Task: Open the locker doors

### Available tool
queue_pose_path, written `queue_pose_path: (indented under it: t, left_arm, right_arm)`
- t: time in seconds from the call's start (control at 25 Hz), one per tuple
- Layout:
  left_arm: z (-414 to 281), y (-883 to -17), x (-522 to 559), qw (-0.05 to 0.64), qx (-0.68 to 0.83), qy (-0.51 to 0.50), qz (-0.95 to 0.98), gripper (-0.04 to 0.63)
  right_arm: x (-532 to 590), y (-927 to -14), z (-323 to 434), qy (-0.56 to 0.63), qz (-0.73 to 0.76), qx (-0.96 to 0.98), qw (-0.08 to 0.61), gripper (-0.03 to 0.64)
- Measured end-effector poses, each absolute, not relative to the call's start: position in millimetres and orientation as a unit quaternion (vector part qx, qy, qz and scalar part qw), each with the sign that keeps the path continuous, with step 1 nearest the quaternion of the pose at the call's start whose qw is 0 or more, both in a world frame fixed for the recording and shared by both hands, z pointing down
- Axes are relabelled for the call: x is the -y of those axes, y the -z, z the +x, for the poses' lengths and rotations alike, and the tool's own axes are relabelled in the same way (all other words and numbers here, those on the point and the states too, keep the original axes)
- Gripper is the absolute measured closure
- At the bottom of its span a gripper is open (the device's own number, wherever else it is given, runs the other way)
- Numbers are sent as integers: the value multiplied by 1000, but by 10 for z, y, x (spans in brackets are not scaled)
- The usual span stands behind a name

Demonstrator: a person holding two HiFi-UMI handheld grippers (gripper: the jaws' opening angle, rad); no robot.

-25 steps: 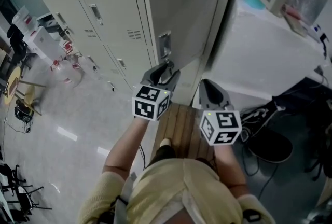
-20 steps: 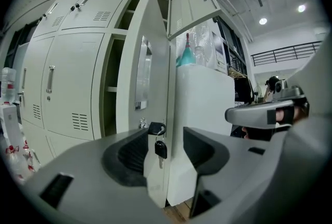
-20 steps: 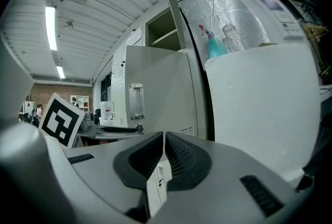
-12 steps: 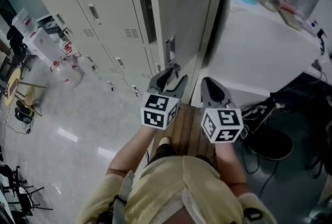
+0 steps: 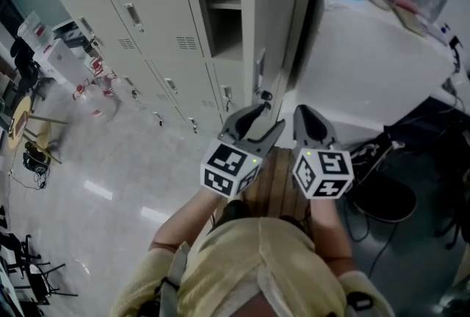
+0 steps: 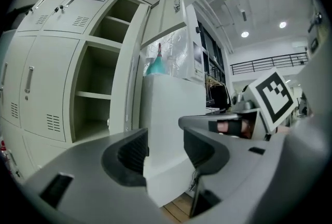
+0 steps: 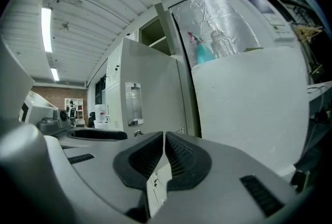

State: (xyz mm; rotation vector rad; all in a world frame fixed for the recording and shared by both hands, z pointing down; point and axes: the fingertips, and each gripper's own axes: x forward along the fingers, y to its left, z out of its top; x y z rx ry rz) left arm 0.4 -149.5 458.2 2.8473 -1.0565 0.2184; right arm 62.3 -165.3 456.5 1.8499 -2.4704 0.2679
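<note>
Down from the head view — looking at a locker door (image 5: 273, 22) swung out at twelve o'clock, baring the shelves of the open locker (image 5: 224, 11) at its nine o'clock side. Just below its latch (image 5: 259, 78), finding the left tool (image 5: 258, 126), spread wide after just opening, gripping nothing. At three o'clock of it, spotting the right tool (image 5: 309, 121), pinched together and empty. Under both, seeing a wooden slatted board (image 5: 268, 176); off at ten o'clock, a row of closed lockers (image 5: 139, 15).

Over to the left gripper view: staring along the left tool (image 6: 165, 150), pads parted, at a white cabinet (image 6: 171, 124) beyond, with nothing pressed by either pad. At nine to ten o'clock, catching the open locker (image 6: 98, 93), and beside it the locker door (image 6: 129, 98), upright and edge-on.

Now the right gripper view — peering along the right tool (image 7: 163, 155), pads closed against each other with nothing caught. At eleven o'clock above them, picking out the locker door (image 7: 155, 88), inner face showing, with its latch plate (image 7: 133, 103); at one o'clock, a teal spray bottle (image 7: 203, 53) atop the white cabinet (image 7: 249, 109).
</note>
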Motion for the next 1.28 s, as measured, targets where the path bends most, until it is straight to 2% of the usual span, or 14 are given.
queue_pose_path:
  t: [0.52, 1.28]
  left_arm:
    - [-467, -4585, 1765, 62, 371, -65, 924, 397]
    - [133, -4559, 1447, 66, 193, -39, 978, 397]
  right_arm:
    - [1696, -4619, 547, -94, 608, 788, 24, 623]
    - [1525, -4731, 895, -110, 662, 740, 31, 623]
